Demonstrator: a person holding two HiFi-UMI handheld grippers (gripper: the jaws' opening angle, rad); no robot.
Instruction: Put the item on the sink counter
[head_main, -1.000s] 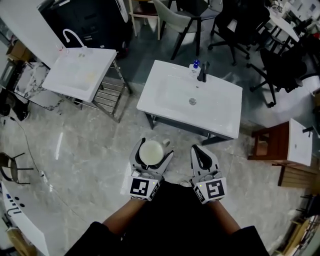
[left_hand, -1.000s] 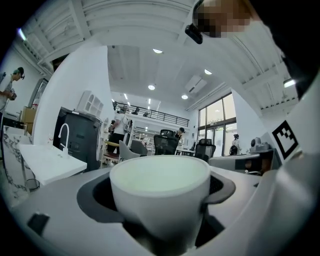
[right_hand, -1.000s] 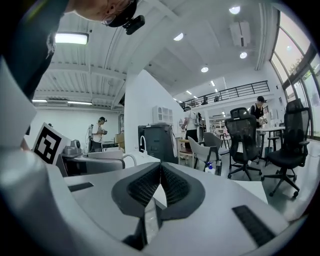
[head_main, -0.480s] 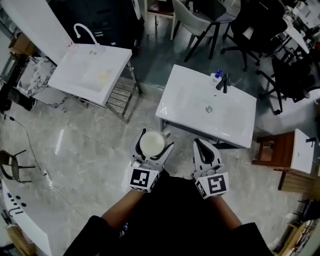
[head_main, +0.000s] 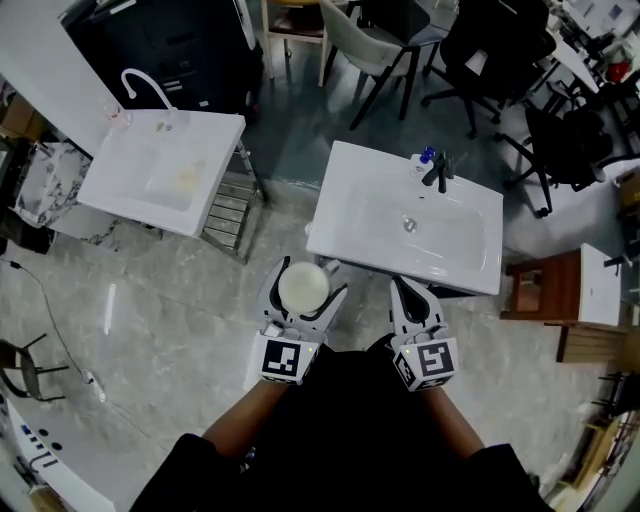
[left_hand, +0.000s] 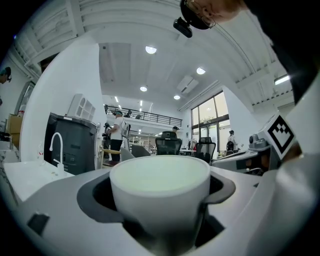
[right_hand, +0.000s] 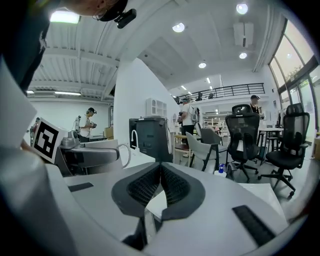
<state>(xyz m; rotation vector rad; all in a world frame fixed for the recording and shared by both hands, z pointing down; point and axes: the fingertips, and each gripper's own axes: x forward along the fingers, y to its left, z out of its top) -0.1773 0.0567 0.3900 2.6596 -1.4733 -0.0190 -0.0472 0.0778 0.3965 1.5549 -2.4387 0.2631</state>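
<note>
A white mug (head_main: 303, 287) with a pale inside sits upright between the jaws of my left gripper (head_main: 303, 290), which is shut on its sides; its handle (head_main: 331, 266) points toward the sink. In the left gripper view the mug (left_hand: 160, 187) fills the middle. My right gripper (head_main: 412, 300) is beside it, shut and empty, its ribbed pads (right_hand: 175, 186) meeting at the tips. The white sink counter (head_main: 350, 215), with a black faucet (head_main: 436, 172) and a blue-capped bottle (head_main: 426, 156), stands just beyond both grippers.
A second white sink (head_main: 130, 180) with a curved white faucet (head_main: 143, 85) stands at the left on a metal frame. Chairs (head_main: 380, 50) crowd the back. A wooden stool (head_main: 543, 290) and a small white table (head_main: 600, 290) are at the right. Marble floor lies below.
The head view has swung, so both sinks shift in the picture. The sink counter now lies closer to the grippers. The mug stays in the left gripper and the right stays shut.
</note>
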